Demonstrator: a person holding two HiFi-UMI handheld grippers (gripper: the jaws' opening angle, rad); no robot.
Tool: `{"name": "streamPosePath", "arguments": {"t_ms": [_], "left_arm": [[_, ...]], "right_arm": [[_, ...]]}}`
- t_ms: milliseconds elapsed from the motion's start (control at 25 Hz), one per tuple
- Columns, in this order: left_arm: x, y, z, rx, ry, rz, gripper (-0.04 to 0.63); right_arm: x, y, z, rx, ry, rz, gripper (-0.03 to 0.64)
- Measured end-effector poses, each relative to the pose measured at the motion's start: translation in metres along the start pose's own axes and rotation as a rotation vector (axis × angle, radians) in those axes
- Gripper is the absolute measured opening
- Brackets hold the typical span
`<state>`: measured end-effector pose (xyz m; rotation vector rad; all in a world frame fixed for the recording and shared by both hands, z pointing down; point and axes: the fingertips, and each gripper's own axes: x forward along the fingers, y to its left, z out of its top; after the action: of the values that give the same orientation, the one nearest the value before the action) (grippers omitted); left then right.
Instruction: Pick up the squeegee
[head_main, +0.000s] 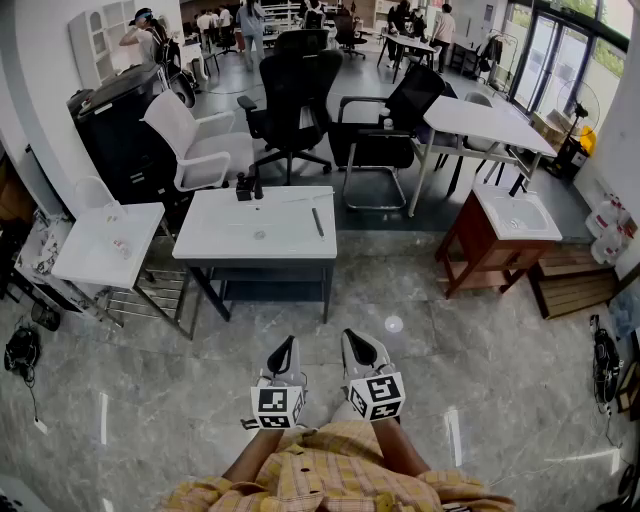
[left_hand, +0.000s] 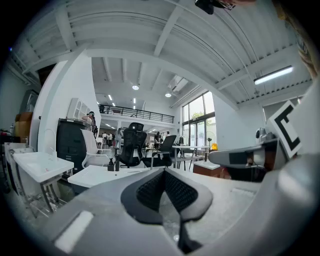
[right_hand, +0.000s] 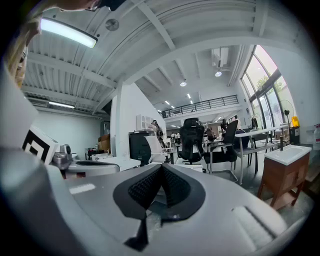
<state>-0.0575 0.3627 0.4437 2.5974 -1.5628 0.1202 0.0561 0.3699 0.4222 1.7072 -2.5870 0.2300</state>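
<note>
Starting at the jaws: the left gripper (left_hand: 164, 175) has its black ribbed pads pressed together with nothing between them, and the right gripper (right_hand: 161, 169) is the same, pads closed tip to tip and empty. From the head view both tools sit side by side, close to the body and roughly level, each showing its marker cube (head_main: 277, 405) toward the camera, with the person's yellow plaid sleeves (head_main: 340, 470) just behind them. Under them is grey polished floor (head_main: 450, 350), and both grippers point across it at the white bench (head_main: 250, 240), which stands well apart from them. On that bench, toward its right side, lies a slim dark tool that looks to be the squeegee (head_main: 317, 222), flat on the top and untouched; it is too small to make out any detail. Two small dark bottles (head_main: 245, 186) stand together at the bench's far edge. Left of the bench there's a white basin stand (head_main: 105, 245), and off to the right a basin on a wooden cabinet (head_main: 505, 215). Behind the bench sit a white chair (head_main: 195, 140) and a black office chair (head_main: 295, 90), with more desks and people farther back.
</note>
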Motion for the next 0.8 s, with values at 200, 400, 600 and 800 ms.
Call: {"name": "streamPosePath", "arguments": {"t_ms": [200, 400, 600, 800], "left_arm": [[-0.007, -0.003, -0.002, -0.014, 0.011, -0.003, -0.003], [-0.014, -0.001, -0.001, -0.015, 0.005, -0.005, -0.003], [-0.019, -0.007, -0.001, -0.016, -0.002, -0.023, -0.003], [-0.024, -0.001, 0.0, -0.028, -0.004, -0.026, -0.003]], "right_arm": [[-0.009, 0.003, -0.001, -0.005, 0.012, -0.009, -0.012], [-0.012, 0.009, 0.002, 0.013, -0.005, -0.005, -0.012], [-0.02, 0.015, 0.004, -0.007, -0.009, -0.014, -0.012], [-0.018, 0.025, 0.007, -0.012, -0.003, -0.003, -0.012]]}}
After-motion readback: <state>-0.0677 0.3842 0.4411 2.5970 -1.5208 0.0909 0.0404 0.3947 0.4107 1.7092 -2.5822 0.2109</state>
